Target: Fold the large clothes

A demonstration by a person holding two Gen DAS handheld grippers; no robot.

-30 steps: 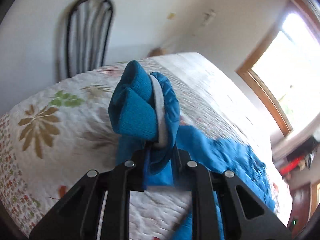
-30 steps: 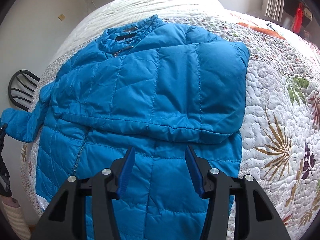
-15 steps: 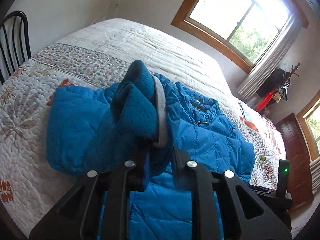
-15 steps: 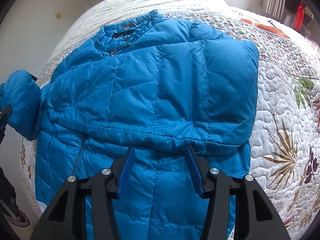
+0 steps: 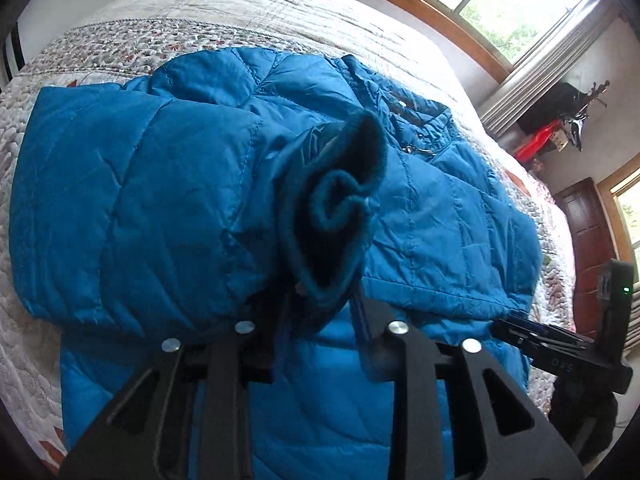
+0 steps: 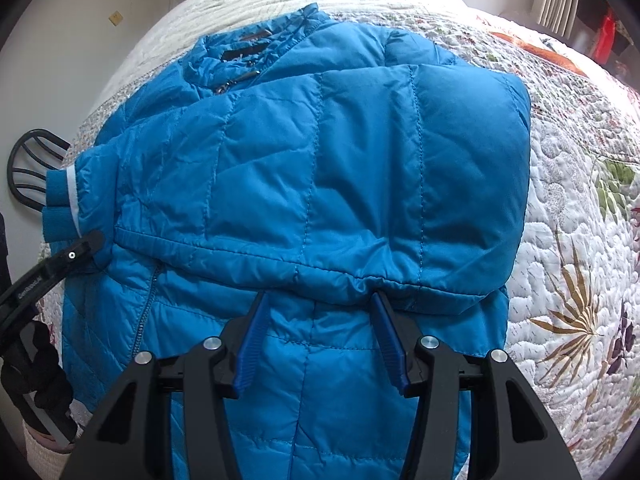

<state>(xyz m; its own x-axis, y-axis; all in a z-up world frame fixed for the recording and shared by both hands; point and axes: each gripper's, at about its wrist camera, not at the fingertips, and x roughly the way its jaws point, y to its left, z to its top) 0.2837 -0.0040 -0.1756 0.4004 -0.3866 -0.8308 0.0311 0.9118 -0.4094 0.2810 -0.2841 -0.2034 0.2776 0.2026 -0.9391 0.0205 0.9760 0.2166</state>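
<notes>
Sleeve fold on a bright blue quilted puffer jacket (image 6: 320, 184), laid flat on a bed with its collar toward the far end. One sleeve lies folded across the chest. The left tool (image 5: 320, 304) has brought the other sleeve's knitted teal cuff (image 5: 332, 208) over the jacket body. Its jaws have just been opening; the cuff sits bunched between them, and whether the pads press it at all cannot be told from the left wrist view. In the right wrist view the same cuff, with its pale band, shows at the jacket's left edge beside the tip of the left tool.

The right tool (image 6: 320, 336) hovers over the lower jacket front, its blue-padded jaws about half apart with nothing between them, their tips at the lower edge of the folded sleeve.

Judged step: laying down the second sleeve. The next move probably calls for letting the cuff go completely, drawing the left tool clear without dragging fabric, then folding the hem up.

Surface: a white quilted bedspread with leaf and flower print (image 6: 568, 264). Room: a wood-framed window (image 5: 480, 4), a dark wooden door (image 5: 592, 248), a black metal chair back (image 6: 32, 164), pale walls.
</notes>
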